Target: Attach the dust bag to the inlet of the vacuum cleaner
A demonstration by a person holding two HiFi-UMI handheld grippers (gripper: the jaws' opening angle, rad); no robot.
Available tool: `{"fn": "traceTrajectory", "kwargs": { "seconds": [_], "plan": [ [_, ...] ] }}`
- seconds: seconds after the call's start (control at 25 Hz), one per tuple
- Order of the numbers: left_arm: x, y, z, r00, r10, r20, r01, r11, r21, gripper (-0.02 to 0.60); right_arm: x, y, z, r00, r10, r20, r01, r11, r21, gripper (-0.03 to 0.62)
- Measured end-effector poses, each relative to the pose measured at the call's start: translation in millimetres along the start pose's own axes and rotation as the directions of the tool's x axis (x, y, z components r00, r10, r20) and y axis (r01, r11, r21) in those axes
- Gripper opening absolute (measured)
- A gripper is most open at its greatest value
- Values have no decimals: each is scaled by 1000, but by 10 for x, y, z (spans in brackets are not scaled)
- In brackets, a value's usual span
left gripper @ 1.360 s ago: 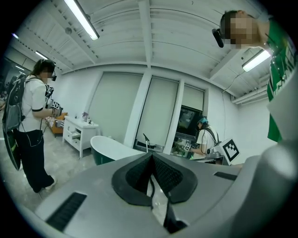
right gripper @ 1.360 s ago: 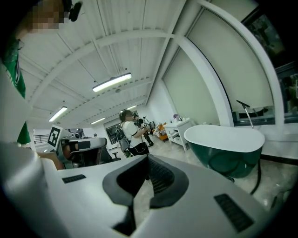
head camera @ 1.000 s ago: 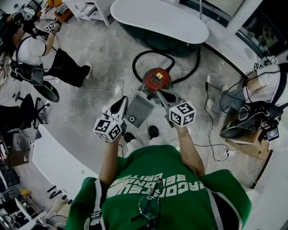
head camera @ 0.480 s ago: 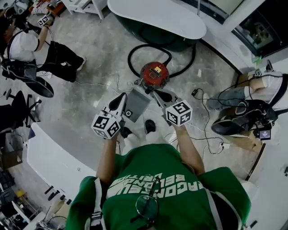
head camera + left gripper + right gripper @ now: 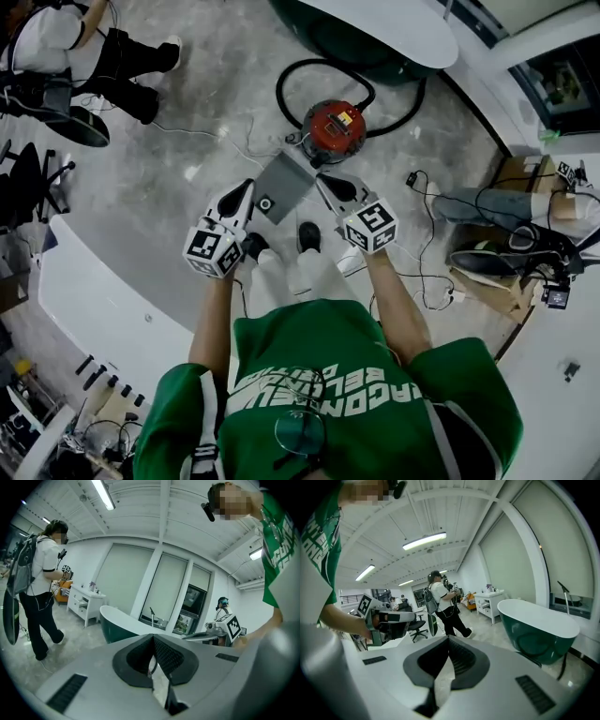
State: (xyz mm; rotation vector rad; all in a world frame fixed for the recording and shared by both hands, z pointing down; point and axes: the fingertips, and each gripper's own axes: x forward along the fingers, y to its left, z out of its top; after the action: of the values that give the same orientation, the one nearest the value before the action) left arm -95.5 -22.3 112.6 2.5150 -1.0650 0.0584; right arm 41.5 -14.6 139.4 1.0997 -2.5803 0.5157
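The red vacuum cleaner (image 5: 334, 131) stands on the floor with its black hose (image 5: 309, 70) looped behind it. The flat grey dust bag (image 5: 279, 190), which has a round collar hole (image 5: 265, 203), hangs just in front of the vacuum's left side. My left gripper (image 5: 247, 185) is shut on the bag's left edge, my right gripper (image 5: 322, 176) on its right corner. In the left gripper view the jaws (image 5: 153, 641) meet over a thin pale strip. The right gripper view shows its jaws (image 5: 448, 641) the same way. The bag's top corner is close to the vacuum's base.
A dark green bathtub (image 5: 375, 28) stands beyond the vacuum. One person (image 5: 56, 47) stands at the far left and another sits at the right (image 5: 506, 206). Cables (image 5: 427, 281) trail over the floor to my right. A white counter (image 5: 103, 300) runs along my left.
Both grippers have moved forward and down with the dust bag between them. The bag now sits closer to the vacuum cleaner than a second ago.
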Motion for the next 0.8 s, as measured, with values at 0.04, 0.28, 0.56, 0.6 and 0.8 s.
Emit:
{"fn": "traceTrajectory", "kwargs": {
  "seconds": [0.04, 0.28, 0.56, 0.6, 0.8],
  "plan": [
    [-25, 50, -64, 1000, 7, -4, -7, 1000, -2, 2, 68, 24, -50, 1000, 10, -14, -10, 1000, -12, 8],
    [-118, 335, -511, 999, 32, -24, -32, 999, -3, 2, 466, 130, -419, 995, 57, -85, -63, 996, -65, 8],
    [-127, 692, -1103, 998, 44, -48, -45, 999, -27, 2, 935, 109, -947, 985, 76, -155, -92, 991, -99, 8],
    [-127, 741, -1194, 998, 41, -54, -42, 999, -26, 2, 995, 103, -1033, 983, 78, -165, -96, 990, -103, 8],
    [-58, 1032, -1642, 995, 31, -91, -33, 999, -14, 2, 1286, 16, -1449, 978, 82, -193, -106, 987, -118, 8]
  ]
}}
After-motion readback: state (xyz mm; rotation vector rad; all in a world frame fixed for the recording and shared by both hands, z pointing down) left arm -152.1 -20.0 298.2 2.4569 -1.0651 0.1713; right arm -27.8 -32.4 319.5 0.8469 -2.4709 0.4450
